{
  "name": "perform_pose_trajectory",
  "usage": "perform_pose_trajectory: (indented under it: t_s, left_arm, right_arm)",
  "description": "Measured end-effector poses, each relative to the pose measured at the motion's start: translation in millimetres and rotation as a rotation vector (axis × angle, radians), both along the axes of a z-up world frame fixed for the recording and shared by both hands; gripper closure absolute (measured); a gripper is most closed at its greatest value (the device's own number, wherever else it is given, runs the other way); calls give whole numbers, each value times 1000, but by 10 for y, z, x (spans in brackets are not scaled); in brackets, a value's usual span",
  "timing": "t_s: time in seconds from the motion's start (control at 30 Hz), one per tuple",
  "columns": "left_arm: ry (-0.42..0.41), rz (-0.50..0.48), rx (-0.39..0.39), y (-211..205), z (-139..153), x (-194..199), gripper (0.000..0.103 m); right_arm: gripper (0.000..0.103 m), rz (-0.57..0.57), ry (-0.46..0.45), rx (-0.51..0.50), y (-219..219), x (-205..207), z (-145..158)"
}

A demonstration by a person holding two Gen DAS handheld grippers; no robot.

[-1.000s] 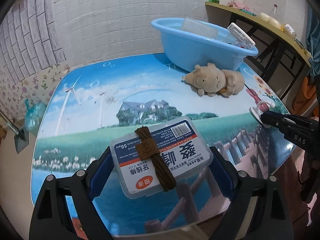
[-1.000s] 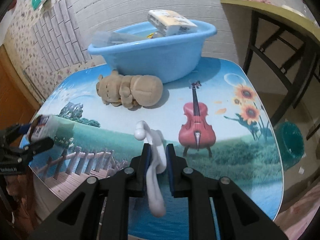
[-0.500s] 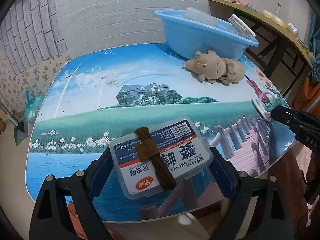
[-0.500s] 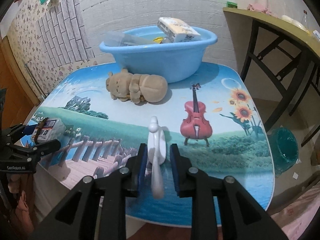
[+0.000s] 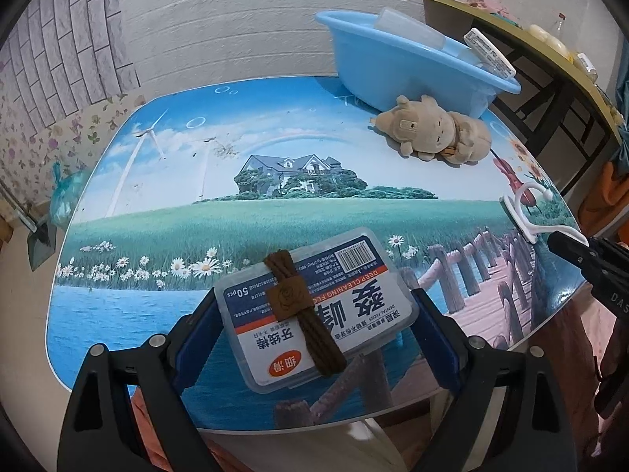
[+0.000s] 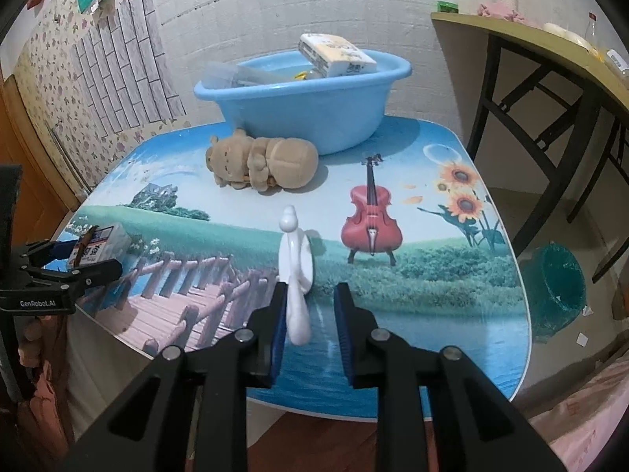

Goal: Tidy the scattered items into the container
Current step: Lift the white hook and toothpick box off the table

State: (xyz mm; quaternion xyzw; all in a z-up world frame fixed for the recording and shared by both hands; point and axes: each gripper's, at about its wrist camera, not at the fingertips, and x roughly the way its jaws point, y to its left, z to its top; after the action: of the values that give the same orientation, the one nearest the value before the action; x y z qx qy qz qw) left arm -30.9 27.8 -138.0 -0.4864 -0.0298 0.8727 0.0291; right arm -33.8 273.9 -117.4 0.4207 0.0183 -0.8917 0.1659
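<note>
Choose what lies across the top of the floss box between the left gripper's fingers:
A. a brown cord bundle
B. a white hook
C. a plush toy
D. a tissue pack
A: a brown cord bundle with a small tag lies diagonally over the lid of the floss box.

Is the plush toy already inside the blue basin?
No, the plush toy lies on the table in front of the blue basin, outside its wall.
</note>
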Motion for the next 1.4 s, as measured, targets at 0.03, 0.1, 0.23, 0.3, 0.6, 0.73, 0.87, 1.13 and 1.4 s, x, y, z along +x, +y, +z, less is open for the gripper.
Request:
perform_pose_trajectory:
  t_s: [0.03, 0.1, 0.23, 0.3, 0.6, 0.73, 0.87, 1.13, 1.4]
  left_arm:
    - [0, 1, -2, 0, -1, -1, 12]
    - [-2, 3, -8, 7, 1, 3, 12]
    - [-5, 13, -6, 11, 8, 7, 12]
    - [-2, 11, -4, 19, 0, 6, 12]
    - [32, 4, -40, 22, -19, -18, 5]
    - [75, -9, -52, 52, 88, 62, 4]
    - [89, -2, -27, 66, 173, 152, 4]
    - [35, 96, 1, 11, 84, 183, 4]
    - [-5, 124, -7, 120, -41, 113, 4]
  right_arm:
    - [80, 6, 3, 0, -13, 3, 5]
    - [80, 16, 10, 6, -44, 11, 9]
    - [80, 25, 23, 0, -63, 26, 28]
    - [80, 28, 22, 1, -72, 29, 29]
    - [80, 37, 7, 2, -101, 30, 1]
    - [80, 26, 12, -5, -84, 28, 10]
    - [80, 33, 6, -4, -94, 15, -6]
    - [92, 59, 26, 11, -135, 34, -17]
    - [91, 46, 34, -7, -120, -4, -10]
